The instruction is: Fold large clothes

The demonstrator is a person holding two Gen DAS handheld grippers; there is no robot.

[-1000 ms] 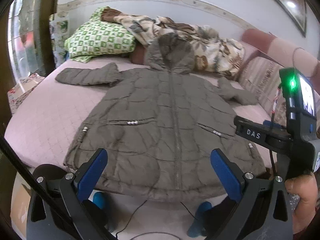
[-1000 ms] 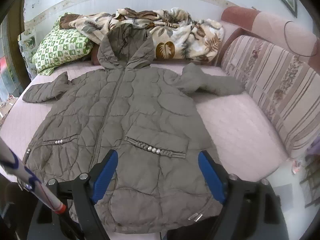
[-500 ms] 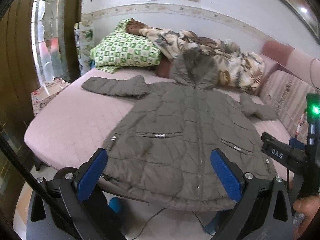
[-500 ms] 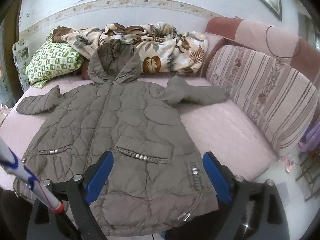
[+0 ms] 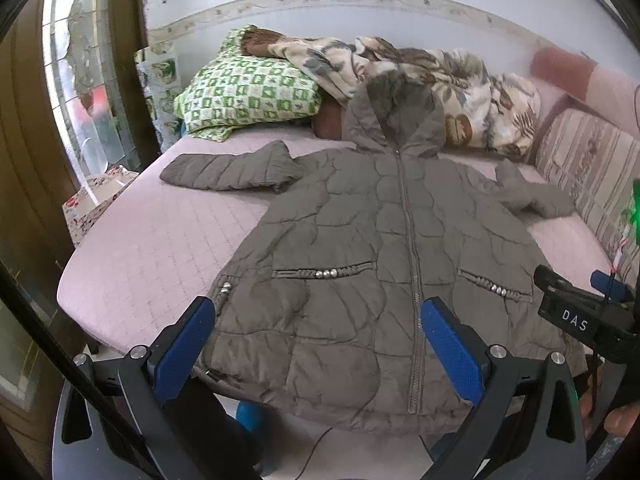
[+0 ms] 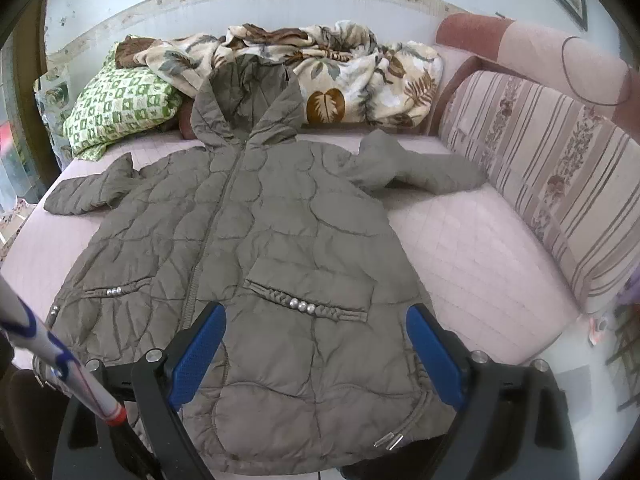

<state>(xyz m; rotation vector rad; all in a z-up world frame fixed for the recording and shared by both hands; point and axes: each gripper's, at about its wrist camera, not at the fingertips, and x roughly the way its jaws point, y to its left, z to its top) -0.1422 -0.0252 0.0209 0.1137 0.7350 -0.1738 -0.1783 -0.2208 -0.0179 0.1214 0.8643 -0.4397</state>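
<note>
A grey-brown quilted hooded coat (image 5: 380,248) lies flat and zipped, front up, on a pink bed (image 5: 160,236). Its hood points to the far wall, both sleeves are spread out, and its hem hangs over the near edge. It also shows in the right wrist view (image 6: 256,256). My left gripper (image 5: 318,346) is open and empty, just above the left half of the hem. My right gripper (image 6: 316,350) is open and empty, above the right pocket and hem. The right gripper's body (image 5: 580,320) shows at the right of the left wrist view.
A green checked pillow (image 5: 248,92) and a leaf-print blanket (image 6: 344,68) lie at the head of the bed. A striped cushioned backrest (image 6: 560,168) runs along the right side. A flowered box (image 5: 92,204) stands on the left. A cable (image 5: 316,448) lies on the floor below.
Both grippers have moved in closer to the coat's hem, so the coat fills more of each view. The left view swung left, then back toward the coat. Both jaws stay open.
</note>
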